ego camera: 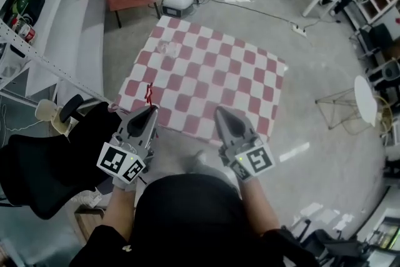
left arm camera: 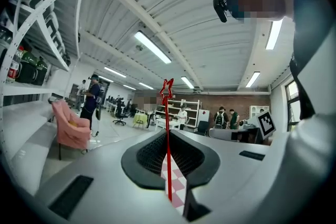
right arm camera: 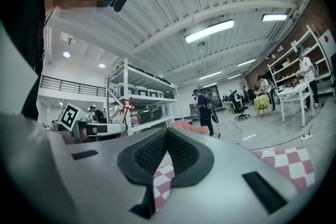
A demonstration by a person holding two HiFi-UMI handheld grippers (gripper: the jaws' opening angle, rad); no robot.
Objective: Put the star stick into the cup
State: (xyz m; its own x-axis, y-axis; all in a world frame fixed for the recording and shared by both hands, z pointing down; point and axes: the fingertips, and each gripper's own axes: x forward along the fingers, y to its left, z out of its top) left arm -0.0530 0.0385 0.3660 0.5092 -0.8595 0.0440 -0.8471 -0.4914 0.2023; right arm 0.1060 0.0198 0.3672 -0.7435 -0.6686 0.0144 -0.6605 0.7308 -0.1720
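facing the checkered table (ego camera: pixel 250 81), we are holding both tools level at its near edge: the right gripper (ego camera: pixel 222 112) is sitting closed and empty, the left gripper (ego camera: pixel 151 109) is pinching the star stick (left arm camera: pixel 168 128) upright (star on top). a faint clear cup (ego camera: pixel 167 47) is waiting ahead of the left jaws, far-left.

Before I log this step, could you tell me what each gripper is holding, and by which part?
The left gripper clamps the red star stick by its thin shaft, with the star end pointing up. The right gripper is shut on nothing.
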